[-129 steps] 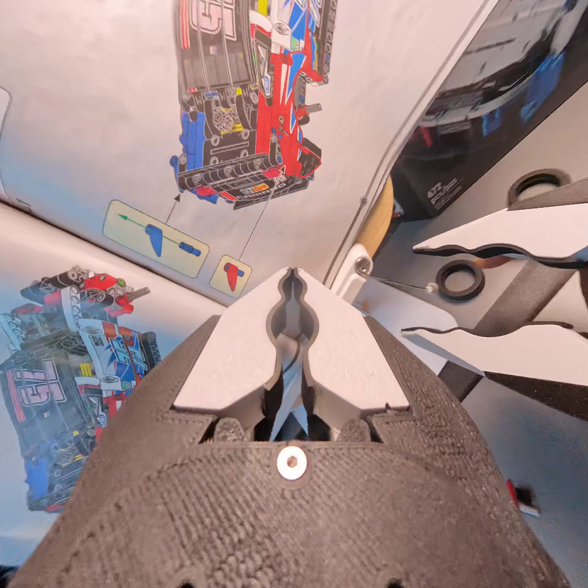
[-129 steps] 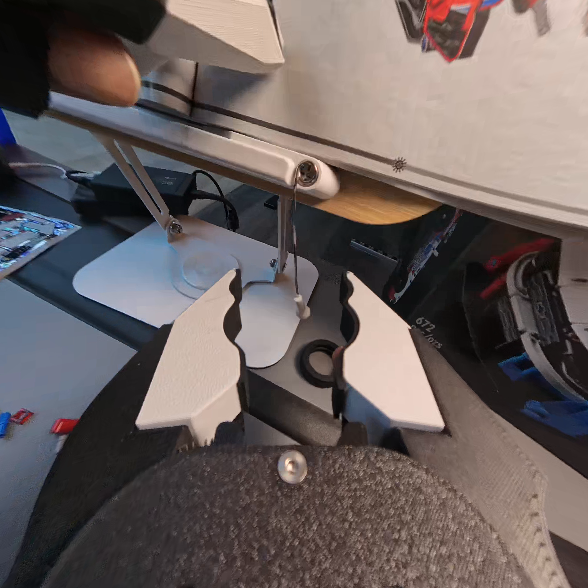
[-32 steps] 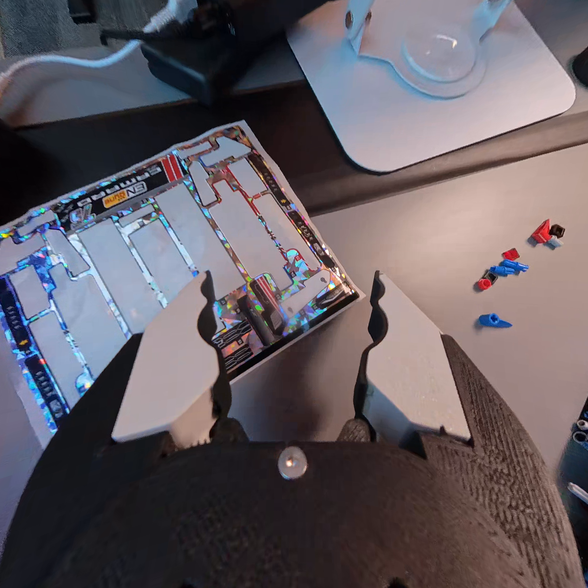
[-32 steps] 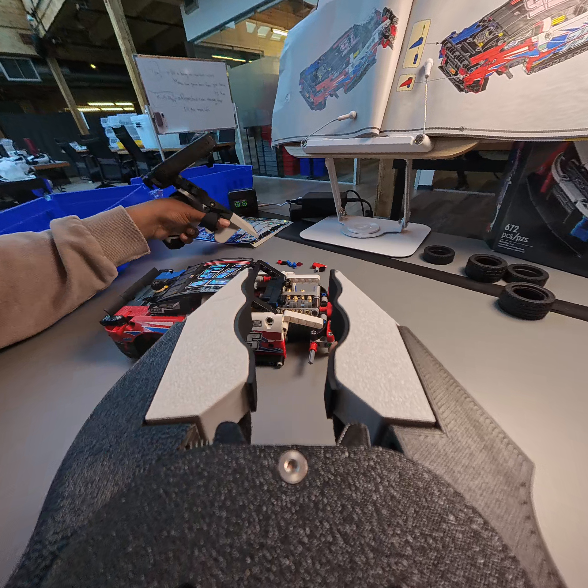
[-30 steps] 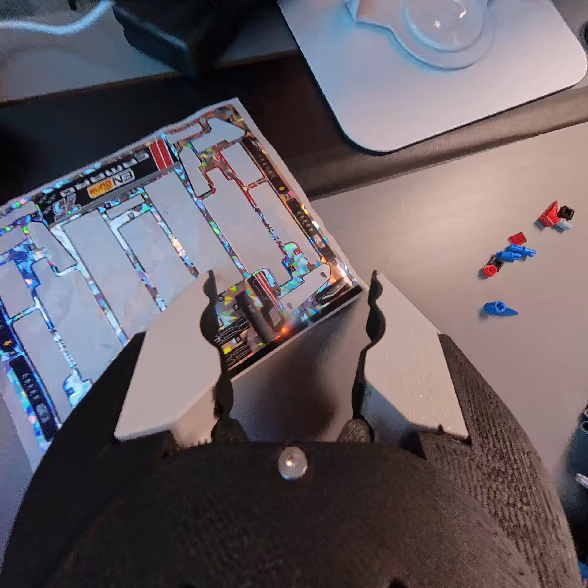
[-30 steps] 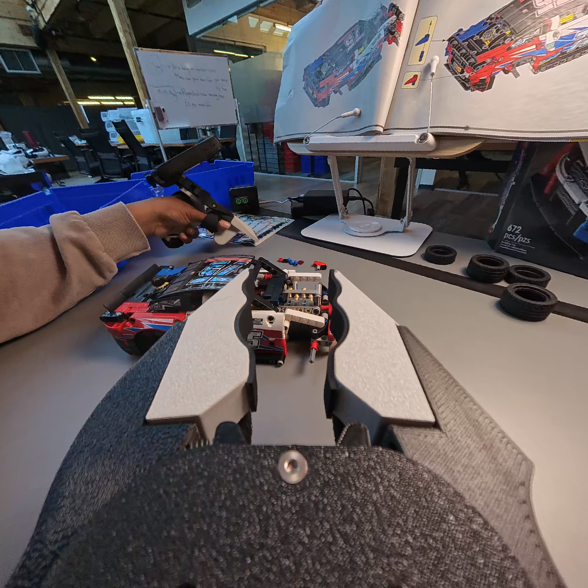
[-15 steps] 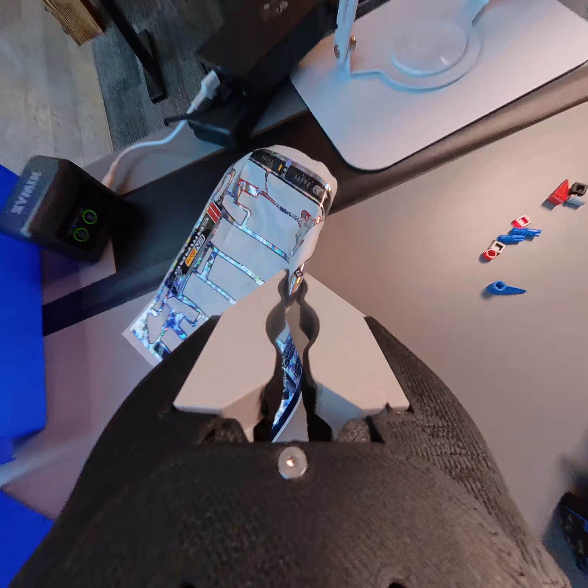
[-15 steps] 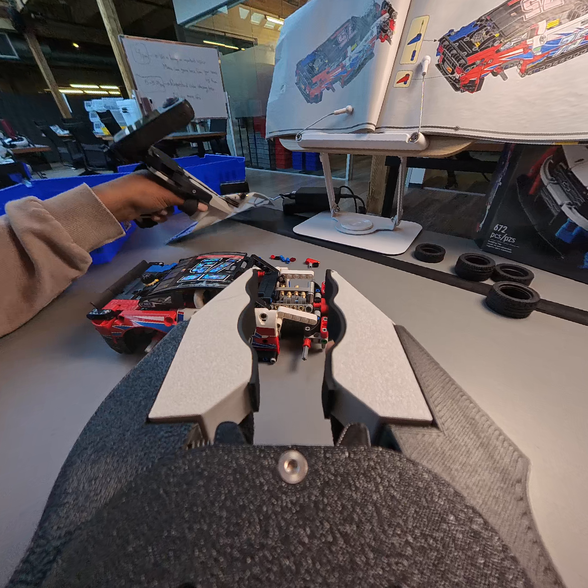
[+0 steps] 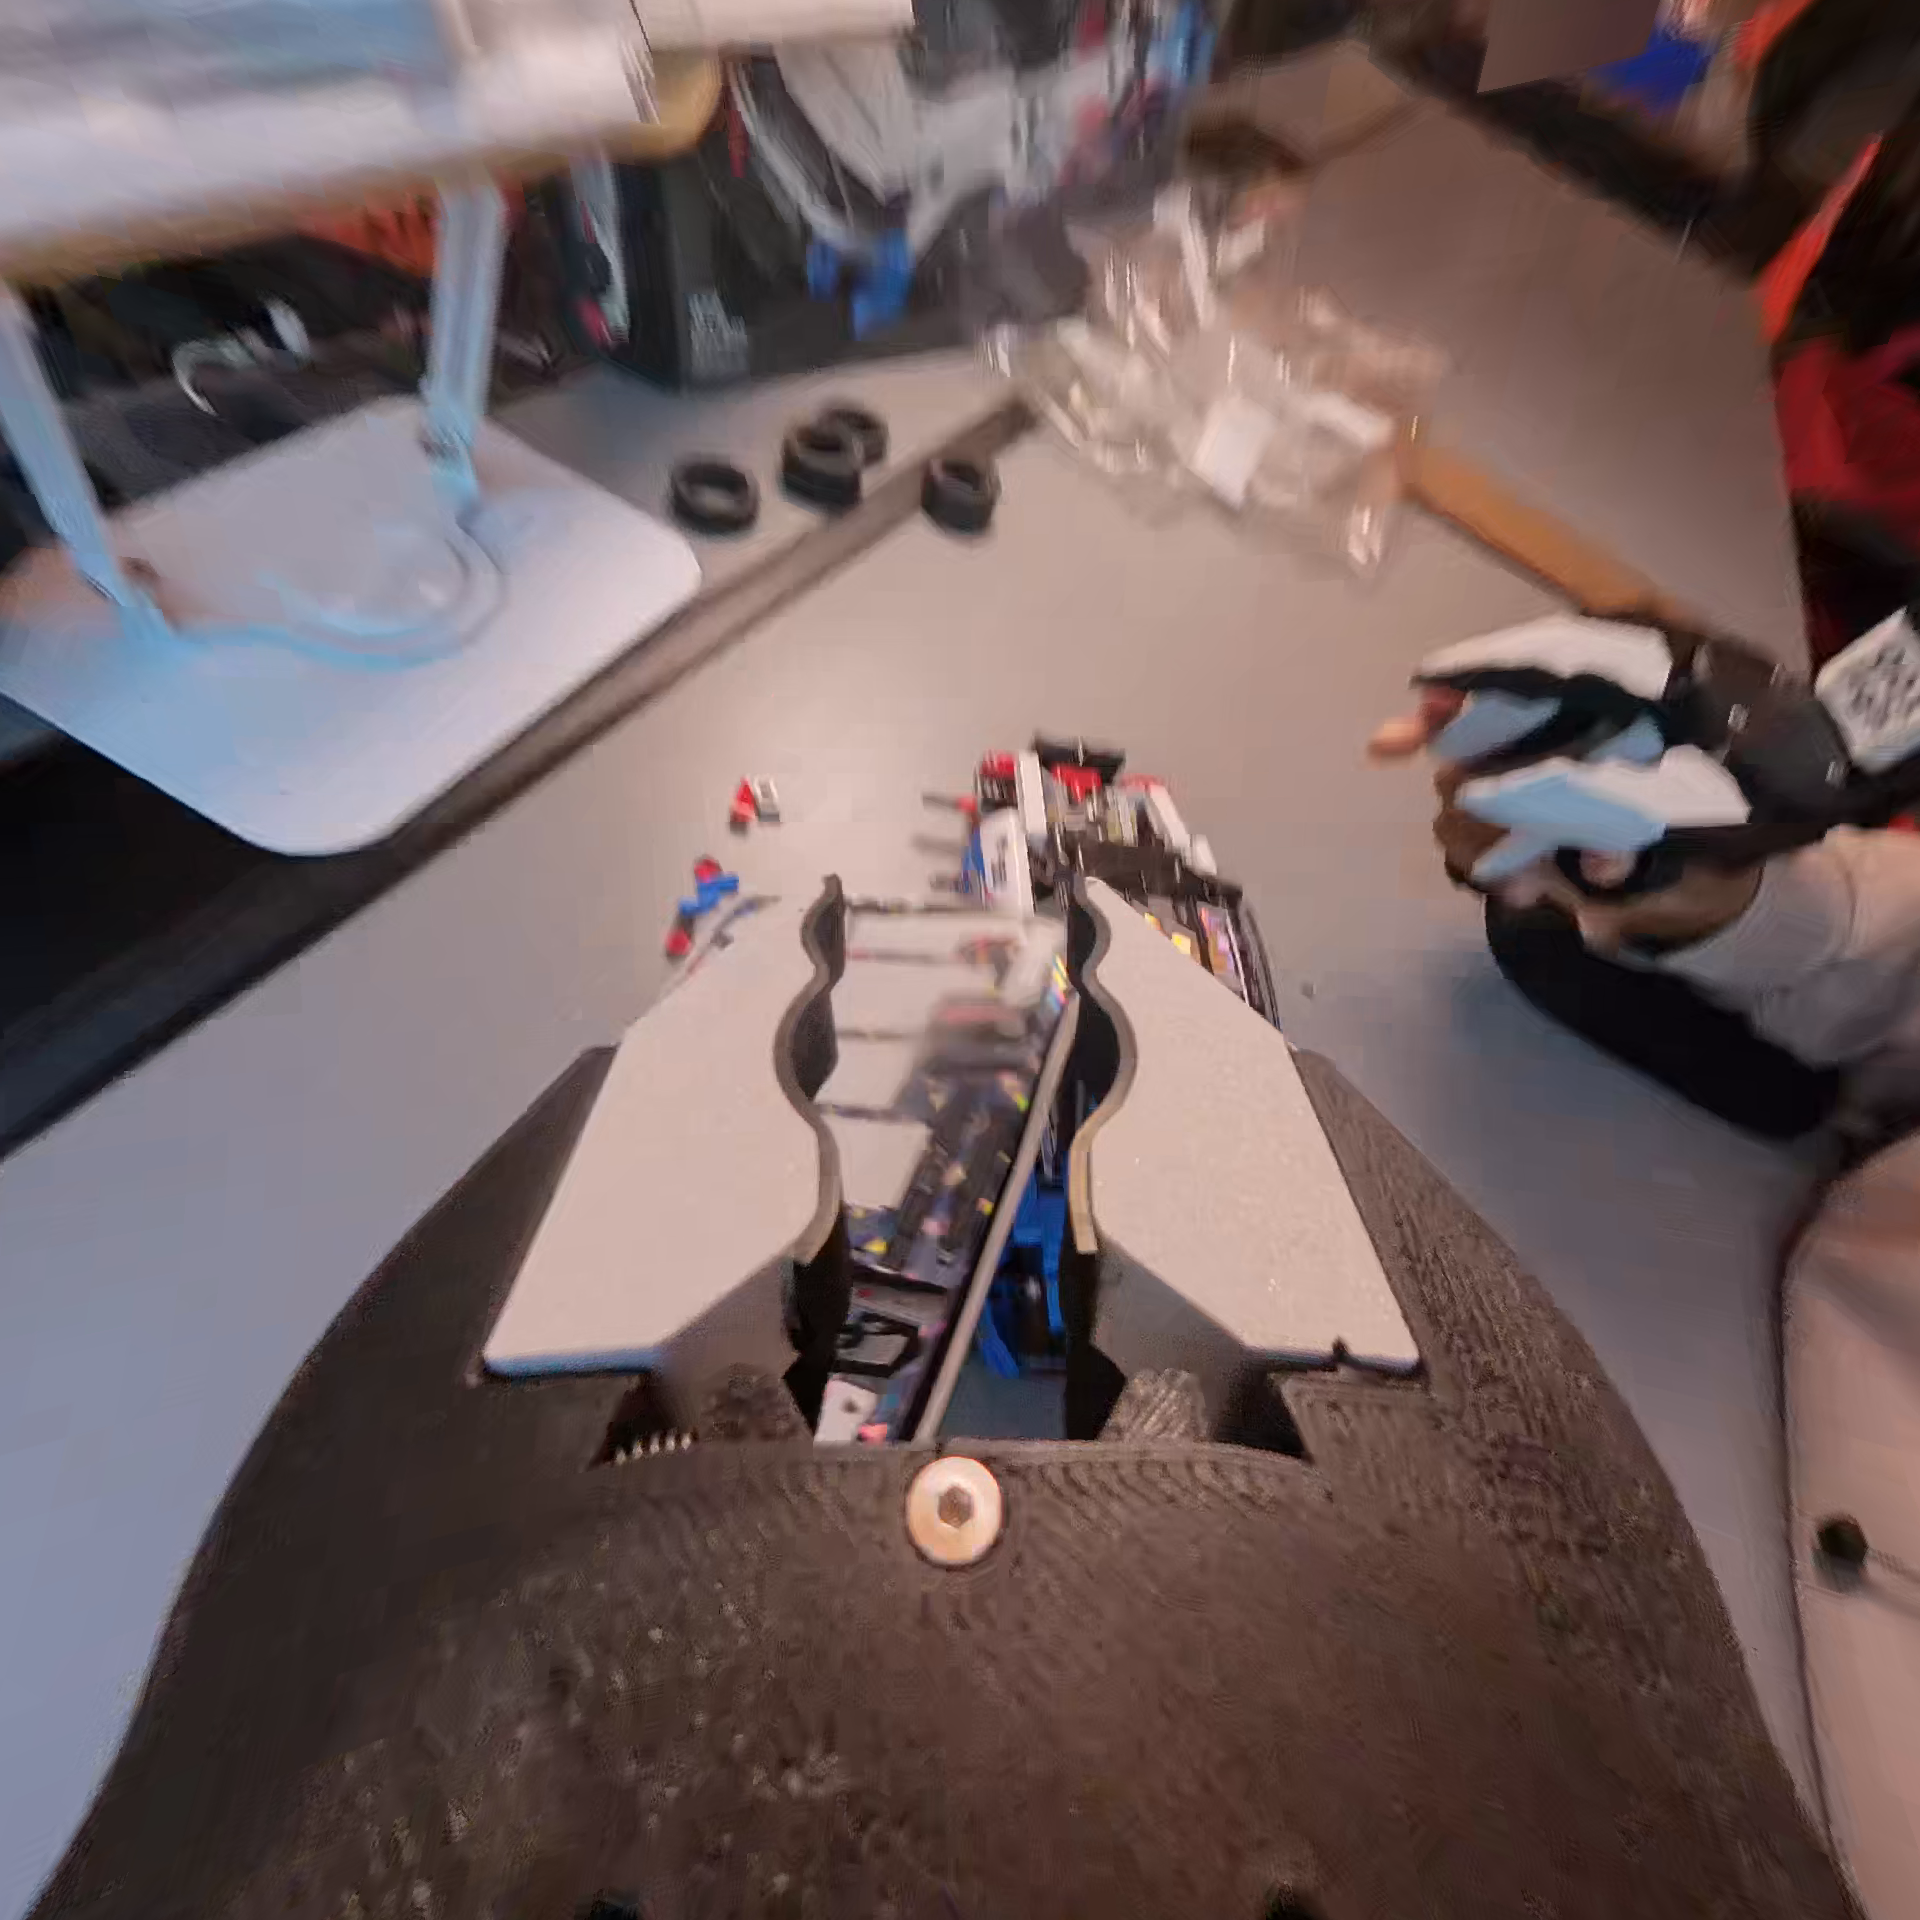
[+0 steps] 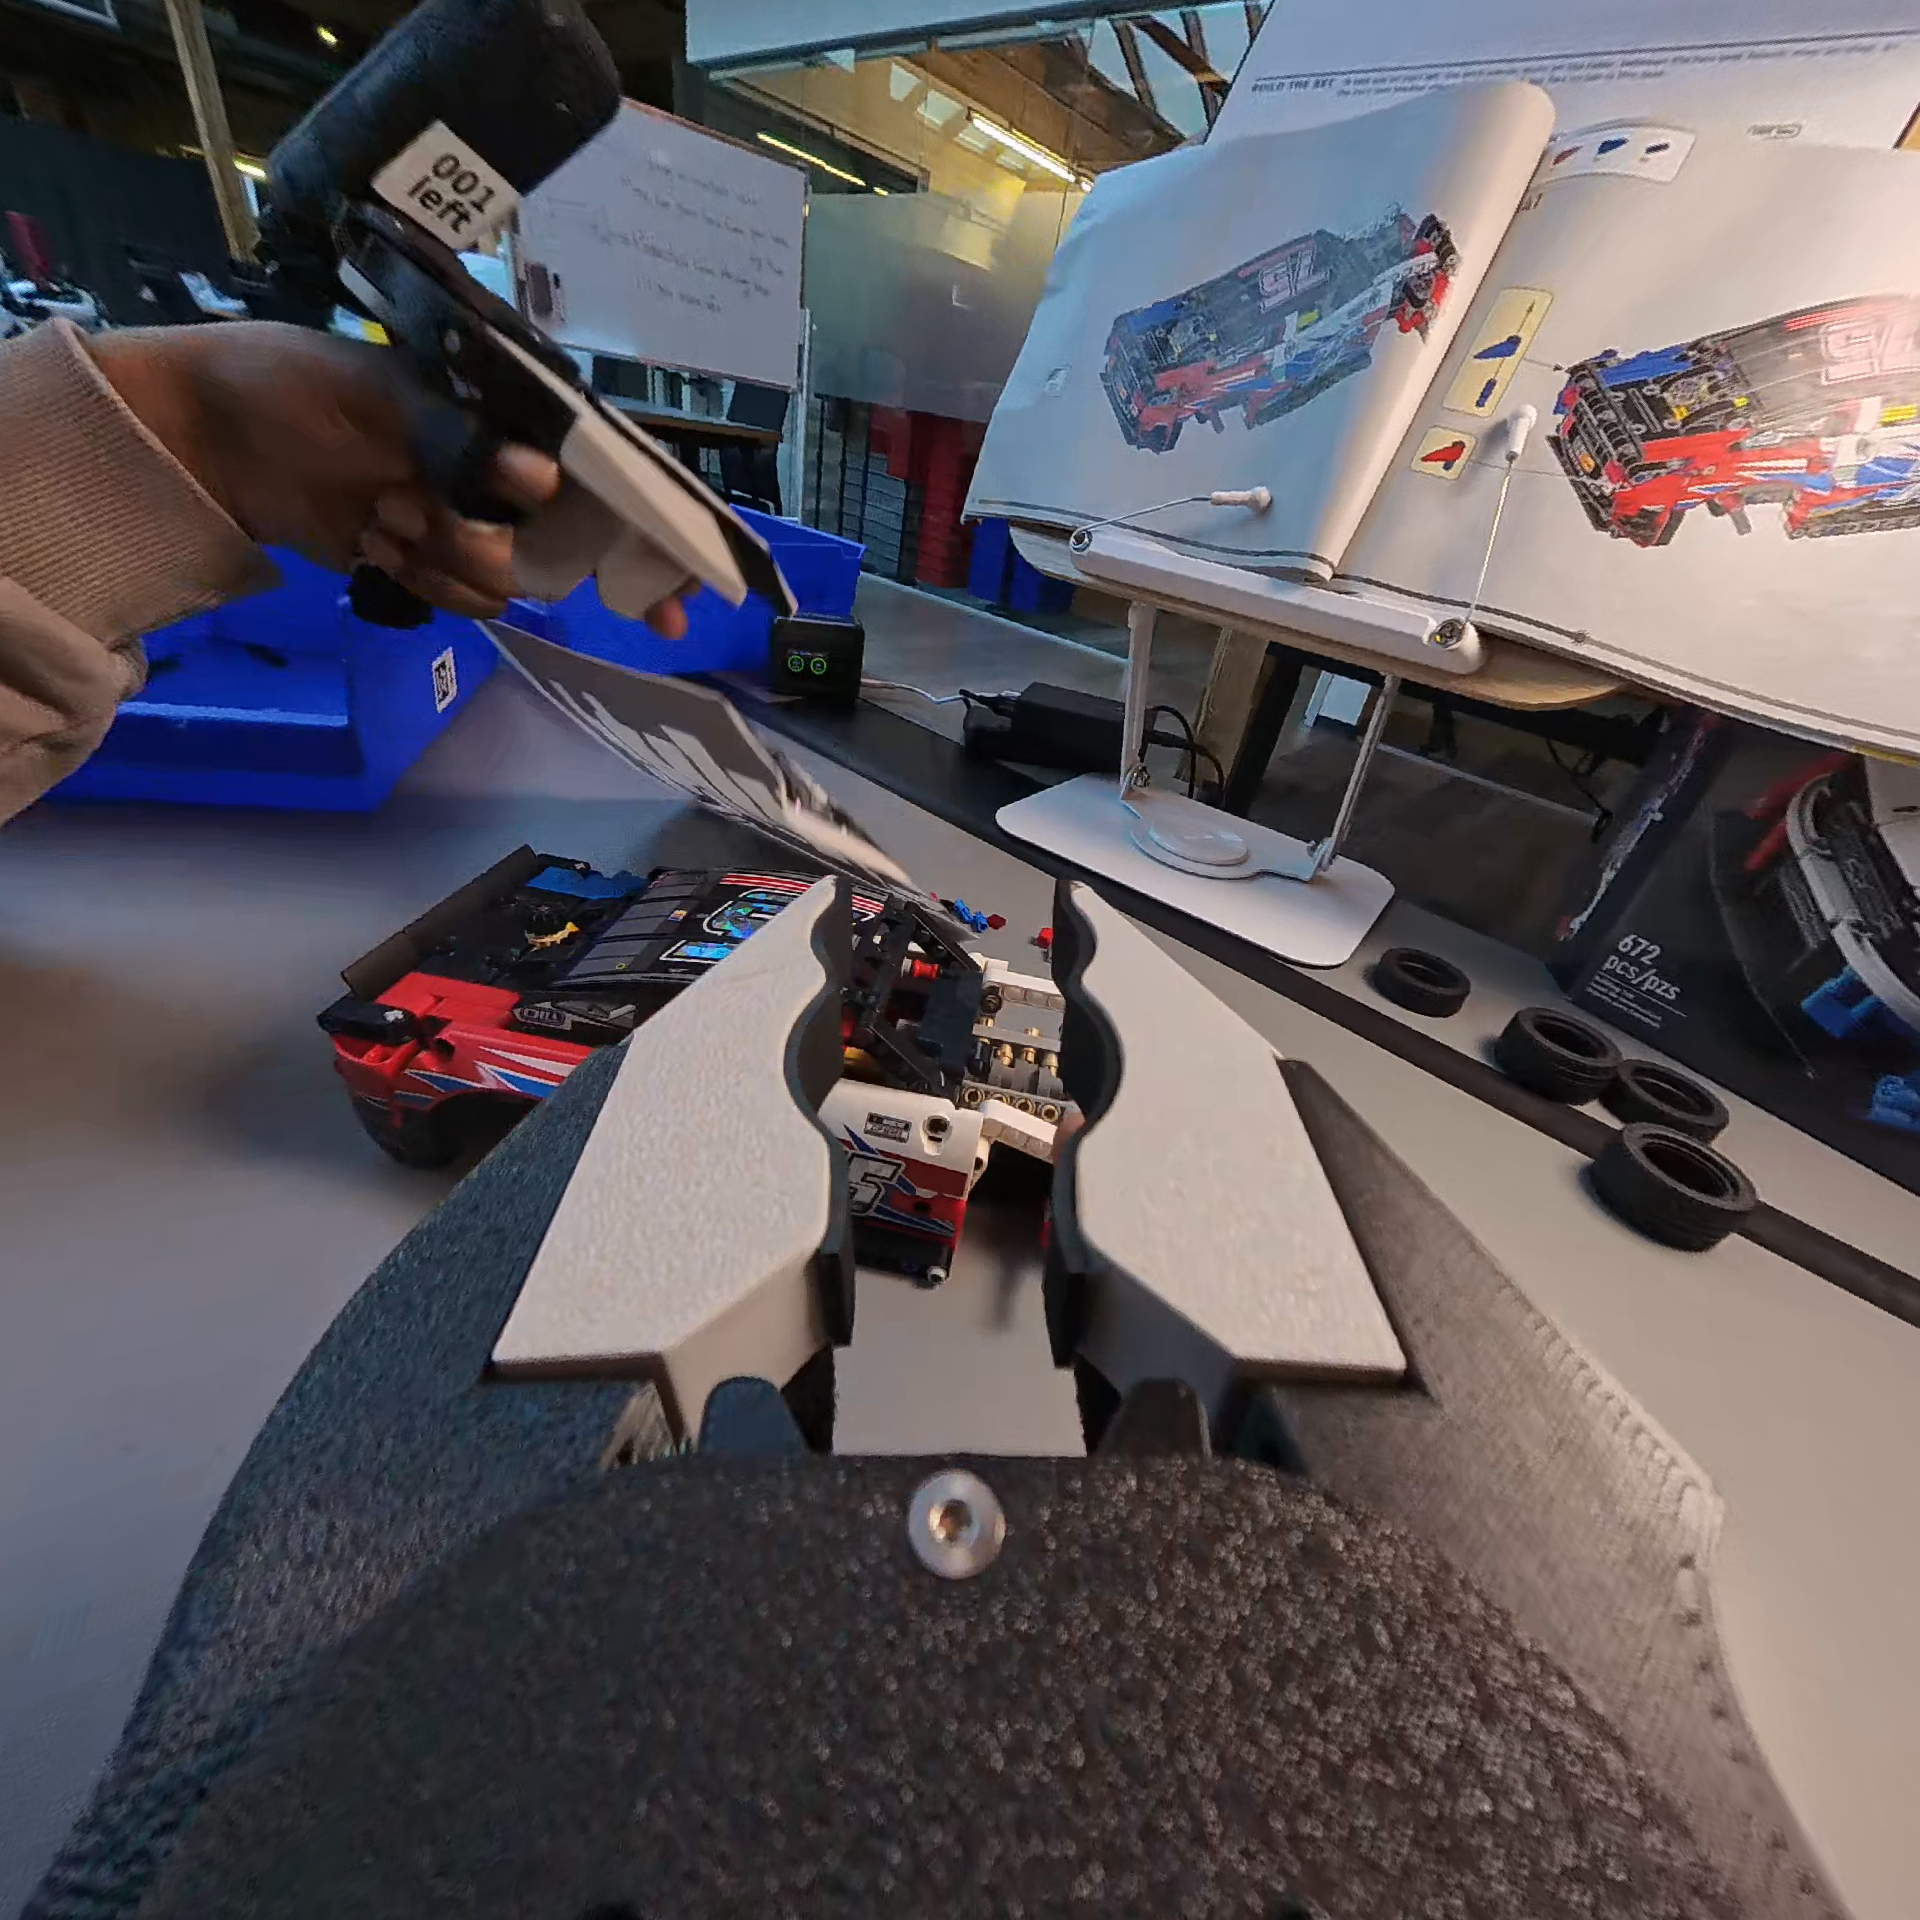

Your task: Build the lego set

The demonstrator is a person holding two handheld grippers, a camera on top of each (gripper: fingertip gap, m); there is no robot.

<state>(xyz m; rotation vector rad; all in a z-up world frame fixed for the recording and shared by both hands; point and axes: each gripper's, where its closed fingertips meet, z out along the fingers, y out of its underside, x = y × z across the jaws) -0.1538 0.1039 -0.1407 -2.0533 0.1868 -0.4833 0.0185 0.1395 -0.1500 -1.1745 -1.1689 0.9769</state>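
So the left gripper (image 9: 956,904) has its jaws standing apart, and the holographic sticker sheet (image 9: 935,1122) runs edge-on between them, lying closer to the right-hand finger. It looks loose rather than pinched. The left wrist view is pretty smeared, so whether any part of the sheet is caught is hard to call. From the right wrist view the sheet slopes down from that gripper toward the roof of the lego car (image 10: 499,997), which sits on the grey table (image 10: 156,1039) in front of the book stand, mostly built, with no wheels seen on it. Four tyres (image 10: 1558,1049) sit apart from it, over by the box.

The right gripper (image 10: 951,904) is spread open with nothing in it, hovering low with the car's white-and-red end framed between its fingers.

Judging by this, the step is getting a sticker off the sheet and onto the body. Tips:

- Re-grip the sheet on a blank border, not on a decal, and close fully. A floppy sheet will slide out of half-open jaws.
- Keep the sheet low and flat near the car so it doesn't flap.
- Use the right gripper to peel from a corner, slowly.
- Check the open instruction book (image 10: 1299,312) for placement before pressing down. Decals don't forgive a crooked first touch.
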